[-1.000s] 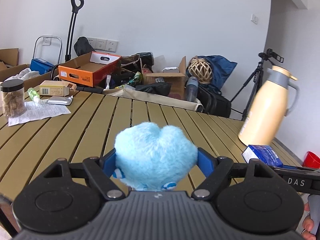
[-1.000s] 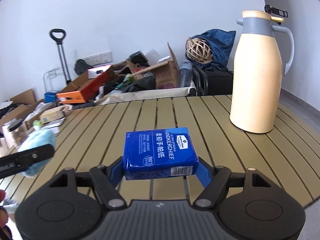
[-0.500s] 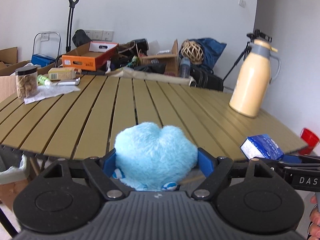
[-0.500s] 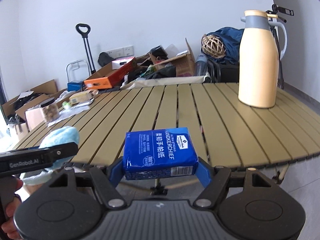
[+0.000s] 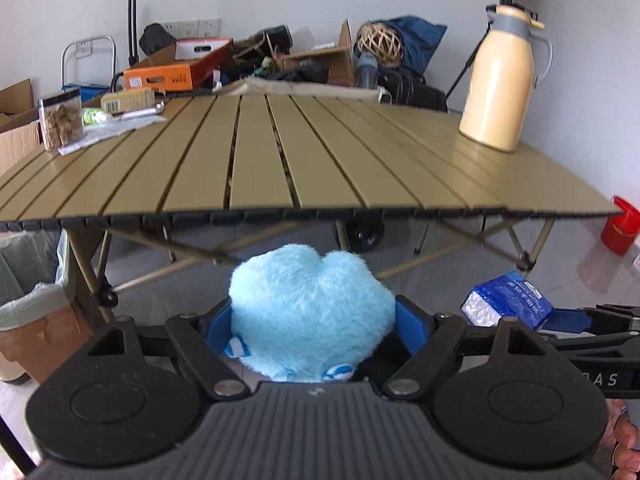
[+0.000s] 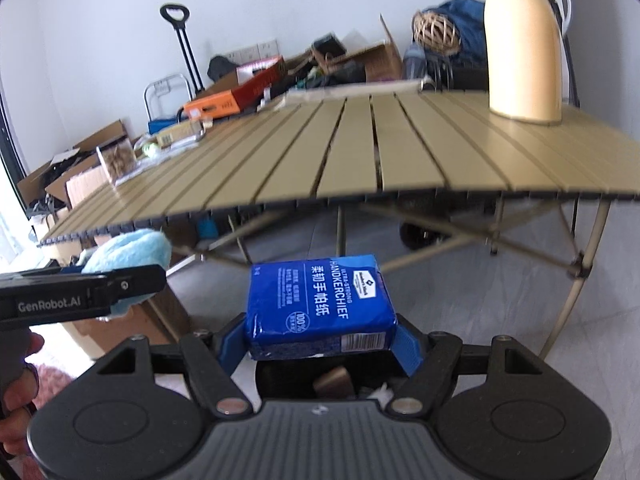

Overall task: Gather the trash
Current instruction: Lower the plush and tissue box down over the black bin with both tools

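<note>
My left gripper (image 5: 316, 322) is shut on a fluffy light blue plush toy (image 5: 310, 312), held below and in front of the slatted table's (image 5: 280, 160) near edge. My right gripper (image 6: 320, 338) is shut on a blue handkerchief tissue pack (image 6: 320, 308), also below the table edge. The pack shows at the right of the left wrist view (image 5: 508, 300). The plush shows at the left of the right wrist view (image 6: 128, 256). A dark open bin (image 6: 332, 384) with some trash lies just under the tissue pack.
A cream thermos jug (image 5: 500, 80) stands at the table's far right. A snack jar (image 5: 60, 120), paper and small packs sit at its far left. A bag-lined bin (image 5: 28, 320) stands on the floor left. A red cup (image 5: 620, 226) is on the floor right. Boxes clutter the back.
Both grippers have pulled back and dropped from over the table to below its near edge, each still holding its item. The dark bin has come into the right wrist view.
</note>
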Demonstrator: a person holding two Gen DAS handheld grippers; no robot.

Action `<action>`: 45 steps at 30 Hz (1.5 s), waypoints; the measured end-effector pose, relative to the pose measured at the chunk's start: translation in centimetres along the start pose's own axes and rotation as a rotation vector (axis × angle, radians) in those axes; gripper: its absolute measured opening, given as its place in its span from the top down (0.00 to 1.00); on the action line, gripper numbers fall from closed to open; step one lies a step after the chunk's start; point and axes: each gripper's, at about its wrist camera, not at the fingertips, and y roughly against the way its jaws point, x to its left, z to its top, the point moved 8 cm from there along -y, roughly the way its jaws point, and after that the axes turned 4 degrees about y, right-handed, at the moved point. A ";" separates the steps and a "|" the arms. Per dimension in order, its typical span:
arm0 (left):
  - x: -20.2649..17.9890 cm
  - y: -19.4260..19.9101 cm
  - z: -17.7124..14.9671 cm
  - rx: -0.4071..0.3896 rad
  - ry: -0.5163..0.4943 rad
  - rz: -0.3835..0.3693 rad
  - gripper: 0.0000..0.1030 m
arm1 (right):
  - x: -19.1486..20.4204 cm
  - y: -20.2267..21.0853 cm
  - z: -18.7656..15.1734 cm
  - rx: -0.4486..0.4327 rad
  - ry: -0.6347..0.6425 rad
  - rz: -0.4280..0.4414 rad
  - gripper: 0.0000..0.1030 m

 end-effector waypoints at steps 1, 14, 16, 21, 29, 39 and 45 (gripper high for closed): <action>0.0 -0.2 -0.3 0.010 -0.004 0.002 0.21 | 0.0 -0.2 -0.4 0.011 0.003 -0.002 0.30; -0.3 -4.2 -5.2 0.148 -0.056 0.028 0.21 | 0.1 -3.0 -5.0 0.145 0.015 -0.023 0.30; -0.2 -4.8 -5.8 0.171 -0.055 0.029 0.21 | -0.1 -3.3 -5.5 0.166 0.021 -0.030 0.30; 0.6 -6.8 -7.3 0.246 -0.025 0.042 0.21 | -0.4 -4.4 -6.6 0.209 0.024 -0.045 0.30; 0.8 -7.7 -8.3 0.284 -0.020 0.060 0.21 | -0.5 -5.7 -7.1 0.243 0.018 -0.040 0.30; 2.2 -7.8 -7.9 0.276 0.015 0.147 0.21 | -0.5 -7.6 -6.7 0.272 0.008 -0.054 0.30; 3.3 -7.6 -7.4 0.269 0.044 0.182 0.21 | -0.3 -9.1 -5.6 0.279 0.001 -0.066 0.30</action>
